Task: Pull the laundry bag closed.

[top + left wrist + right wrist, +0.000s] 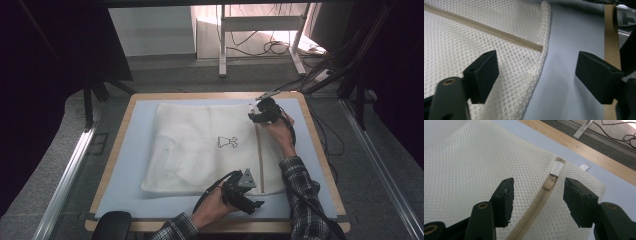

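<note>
So the white mesh laundry bag (200,150) is lying flat in the middle of the table (120,145), on the pale blue mat (135,200), with its beige zipper (259,160) running front to back along the bag's right side. The zipper looks fully closed to me: the pull (548,185) sits right at the bag's far end, next to the little white tab (556,168).

Right tongs (256,116) hover over that far end of the bag, jaws partly open either side of the pull and nothing pinched. Left tongs (250,200) are at the bag's near right corner, jaws wide, one jaw over the mesh and the other out over bare mat, not gripping either. My guess is one end was pinned while the other ran the slider, hence a hand at each end of the zipper.

Not much else near the bag: a small black drawing (227,142) printed on the bag's middle, and cables (270,47) on the floor well beyond its far edge. Nothing in the way.
</note>
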Action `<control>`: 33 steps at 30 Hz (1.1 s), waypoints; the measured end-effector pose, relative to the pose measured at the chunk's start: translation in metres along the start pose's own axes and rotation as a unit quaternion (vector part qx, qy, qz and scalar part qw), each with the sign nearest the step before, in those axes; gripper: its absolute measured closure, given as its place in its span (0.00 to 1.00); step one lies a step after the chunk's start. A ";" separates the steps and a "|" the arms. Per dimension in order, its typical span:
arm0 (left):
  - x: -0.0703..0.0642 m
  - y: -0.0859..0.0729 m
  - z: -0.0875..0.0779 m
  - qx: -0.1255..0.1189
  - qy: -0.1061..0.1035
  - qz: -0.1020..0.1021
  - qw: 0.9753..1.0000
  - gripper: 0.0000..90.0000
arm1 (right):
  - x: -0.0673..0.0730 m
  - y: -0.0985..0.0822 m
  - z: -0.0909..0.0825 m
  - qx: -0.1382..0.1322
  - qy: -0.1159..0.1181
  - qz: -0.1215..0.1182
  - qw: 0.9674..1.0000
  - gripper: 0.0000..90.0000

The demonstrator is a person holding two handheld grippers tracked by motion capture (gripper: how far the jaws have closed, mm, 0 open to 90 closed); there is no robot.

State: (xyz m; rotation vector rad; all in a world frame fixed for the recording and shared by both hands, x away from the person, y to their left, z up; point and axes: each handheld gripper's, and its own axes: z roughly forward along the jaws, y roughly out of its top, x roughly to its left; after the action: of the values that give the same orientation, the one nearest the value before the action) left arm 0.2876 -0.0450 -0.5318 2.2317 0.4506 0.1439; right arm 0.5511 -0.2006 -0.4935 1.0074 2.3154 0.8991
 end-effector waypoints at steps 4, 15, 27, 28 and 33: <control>0.001 0.000 -0.004 0.002 -0.012 0.004 1.000 0.11 | 0.003 0.000 -0.003 0.006 0.021 0.011 1.000 0.41; -0.002 -0.004 -0.013 0.014 -0.002 0.021 1.000 0.06 | 0.015 -0.001 -0.010 0.007 0.034 0.014 0.999 0.26; 0.001 -0.008 -0.025 0.007 0.011 0.031 0.999 0.04 | 0.024 0.000 -0.016 -0.005 0.056 0.036 0.998 0.06; 0.000 -0.008 -0.026 0.007 0.010 0.032 0.999 0.04 | 0.025 0.000 -0.018 -0.007 0.062 0.038 0.997 0.05; -0.001 -0.010 -0.029 0.009 0.015 0.040 0.999 0.03 | 0.026 -0.001 -0.021 -0.005 0.062 0.040 0.997 0.04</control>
State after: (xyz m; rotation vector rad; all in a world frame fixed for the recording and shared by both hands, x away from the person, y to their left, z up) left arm 0.2768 -0.0188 -0.5204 2.2690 0.3812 0.2163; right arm 0.5207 -0.1891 -0.4838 1.0757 2.3837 1.0296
